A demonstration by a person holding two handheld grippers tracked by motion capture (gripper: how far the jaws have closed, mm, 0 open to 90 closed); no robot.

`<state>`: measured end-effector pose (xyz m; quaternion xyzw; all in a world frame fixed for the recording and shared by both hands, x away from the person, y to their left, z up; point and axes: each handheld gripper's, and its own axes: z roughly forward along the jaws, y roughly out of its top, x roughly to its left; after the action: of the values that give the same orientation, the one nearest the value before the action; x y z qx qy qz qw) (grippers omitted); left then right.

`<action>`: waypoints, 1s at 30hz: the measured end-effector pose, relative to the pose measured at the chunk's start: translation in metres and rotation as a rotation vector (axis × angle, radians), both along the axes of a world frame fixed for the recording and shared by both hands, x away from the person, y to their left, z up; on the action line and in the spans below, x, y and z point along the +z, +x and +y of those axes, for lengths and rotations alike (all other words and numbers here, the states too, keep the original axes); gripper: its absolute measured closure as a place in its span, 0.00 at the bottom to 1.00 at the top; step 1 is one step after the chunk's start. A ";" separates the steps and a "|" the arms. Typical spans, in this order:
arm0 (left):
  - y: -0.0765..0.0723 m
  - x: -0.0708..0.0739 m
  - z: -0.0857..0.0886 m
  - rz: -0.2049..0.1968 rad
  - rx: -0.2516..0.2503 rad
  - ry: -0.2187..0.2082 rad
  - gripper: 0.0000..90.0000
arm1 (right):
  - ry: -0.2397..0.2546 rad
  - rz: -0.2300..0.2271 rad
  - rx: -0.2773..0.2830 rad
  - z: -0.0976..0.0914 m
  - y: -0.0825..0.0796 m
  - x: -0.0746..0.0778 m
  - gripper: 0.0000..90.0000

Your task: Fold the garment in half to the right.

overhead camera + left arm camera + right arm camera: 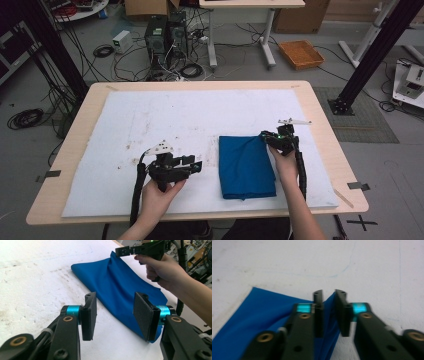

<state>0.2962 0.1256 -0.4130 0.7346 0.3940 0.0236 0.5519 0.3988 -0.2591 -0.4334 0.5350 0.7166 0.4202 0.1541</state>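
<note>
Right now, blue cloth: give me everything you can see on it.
The blue cloth is plain, soft-looking fabric, folded into a rough rectangle and lying flat on the white mat, right of centre. Its surface shows shallow creases. The far right corner is pulled up into a small peak, pinched between the jaws of the right gripper, which are shut on it. The left gripper sits open beside the cloth's left edge, not touching it. Nothing lies on top of the cloth.
</note>
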 end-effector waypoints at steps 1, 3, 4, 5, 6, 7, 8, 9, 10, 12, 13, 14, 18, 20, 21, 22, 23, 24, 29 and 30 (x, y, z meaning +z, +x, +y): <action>0.000 0.000 0.000 0.001 0.001 0.000 0.60 | -0.016 -0.001 -0.006 0.000 0.000 -0.001 1.00; 0.001 -0.001 0.001 0.002 -0.003 0.007 0.60 | -0.013 0.000 -0.013 -0.003 -0.001 -0.001 1.00; 0.001 -0.001 0.001 0.002 -0.001 0.003 0.60 | -0.012 -0.003 -0.015 -0.005 -0.002 -0.001 1.00; 0.001 -0.001 0.001 0.002 -0.003 0.005 0.60 | -0.011 -0.003 -0.022 -0.007 -0.003 0.000 1.00; 0.001 -0.002 0.001 0.003 -0.002 0.004 0.60 | -0.010 -0.007 -0.025 -0.009 -0.004 -0.001 1.00; 0.001 -0.002 0.001 0.003 -0.003 0.005 0.60 | -0.011 -0.006 -0.025 -0.012 -0.005 -0.001 1.00; 0.001 -0.002 0.001 0.003 -0.001 0.005 0.60 | -0.011 -0.006 -0.030 -0.014 -0.006 -0.001 1.00; 0.001 -0.002 0.001 0.005 -0.001 0.004 0.60 | -0.007 -0.004 -0.034 -0.015 -0.007 -0.001 1.00; 0.000 -0.002 0.001 0.004 -0.003 0.005 0.60 | -0.007 -0.007 -0.036 -0.017 -0.007 -0.002 1.00; 0.000 -0.002 0.001 0.004 -0.005 0.007 0.60 | -0.019 -0.007 -0.047 -0.018 -0.007 -0.002 0.99; 0.000 -0.002 0.001 0.003 -0.005 0.008 0.60 | -0.029 -0.007 -0.048 -0.018 -0.008 -0.003 0.98; 0.000 -0.003 0.001 0.004 -0.003 0.009 0.60 | -0.038 -0.010 -0.055 -0.019 -0.009 -0.002 0.94; 0.000 -0.002 0.004 0.004 0.006 0.004 0.60 | -0.024 -0.030 -0.050 -0.026 -0.024 0.004 0.84; 0.000 -0.002 0.007 0.002 0.006 0.007 0.60 | -0.006 -0.039 -0.027 -0.028 -0.043 0.009 0.82; 0.000 -0.002 0.008 0.001 0.008 0.007 0.60 | 0.001 -0.043 -0.017 -0.029 -0.055 0.010 0.79; 0.000 -0.002 0.010 0.002 0.011 0.004 0.60 | 0.008 -0.044 -0.001 -0.030 -0.069 0.011 0.79; 0.000 -0.002 0.011 0.000 0.011 0.005 0.60 | 0.012 -0.048 0.020 -0.031 -0.083 0.010 0.78; 0.000 -0.002 0.012 -0.001 0.014 0.006 0.60 | 0.018 -0.052 0.026 -0.032 -0.098 0.010 0.76; -0.001 -0.002 0.016 0.006 0.017 -0.007 0.60 | 0.066 -0.027 0.058 -0.033 -0.154 -0.002 0.76; -0.001 -0.002 0.016 0.003 0.017 -0.003 0.60 | 0.083 -0.012 0.062 -0.032 -0.160 -0.005 0.76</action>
<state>0.2948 0.1421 -0.4150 0.7305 0.4011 0.0264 0.5520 0.2391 -0.2914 -0.4384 0.5158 0.7139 0.4574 0.1230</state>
